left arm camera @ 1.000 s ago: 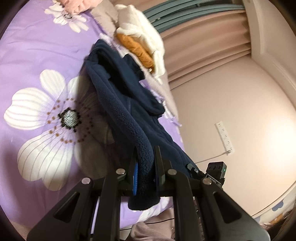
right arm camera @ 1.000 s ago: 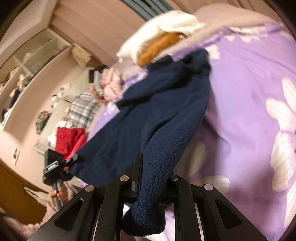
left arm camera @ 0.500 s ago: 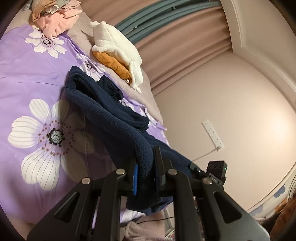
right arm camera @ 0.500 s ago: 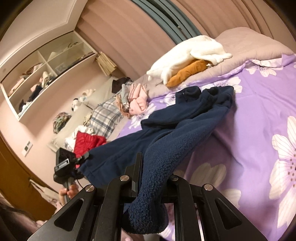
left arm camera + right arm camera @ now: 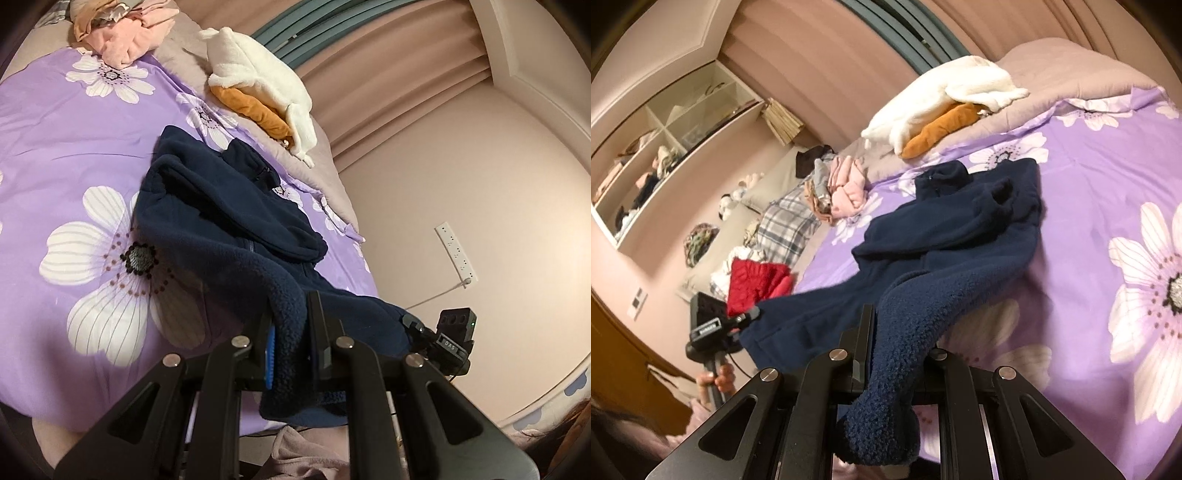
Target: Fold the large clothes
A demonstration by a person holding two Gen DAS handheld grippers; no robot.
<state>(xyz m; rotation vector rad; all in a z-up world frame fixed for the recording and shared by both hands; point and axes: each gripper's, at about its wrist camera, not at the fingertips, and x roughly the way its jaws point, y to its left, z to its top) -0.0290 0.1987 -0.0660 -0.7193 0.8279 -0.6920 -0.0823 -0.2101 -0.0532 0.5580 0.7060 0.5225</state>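
Observation:
A navy fleece jacket (image 5: 229, 221) lies stretched over the purple flowered bed cover (image 5: 74, 147); it also shows in the right wrist view (image 5: 953, 236). My left gripper (image 5: 288, 332) is shut on one lower corner of the jacket's hem. My right gripper (image 5: 897, 332) is shut on the other lower corner, fleece hanging below the jaws. Both hold the hem lifted at the near edge of the bed. The collar end rests on the cover. Each gripper shows in the other's view: the right one (image 5: 443, 339), the left one (image 5: 716, 328).
A white and orange garment pile (image 5: 266, 96) lies on the beige blanket by the curtain. Pink clothes (image 5: 122, 40) sit at the far end. A plaid and a red garment (image 5: 757, 284) lie beside the bed. Shelves (image 5: 665, 155) and a wall socket strip (image 5: 458, 254) are on the walls.
Both grippers have pulled back and risen with the hem, drawing the jacket out flatter along the bed. More of the room shows in both views.

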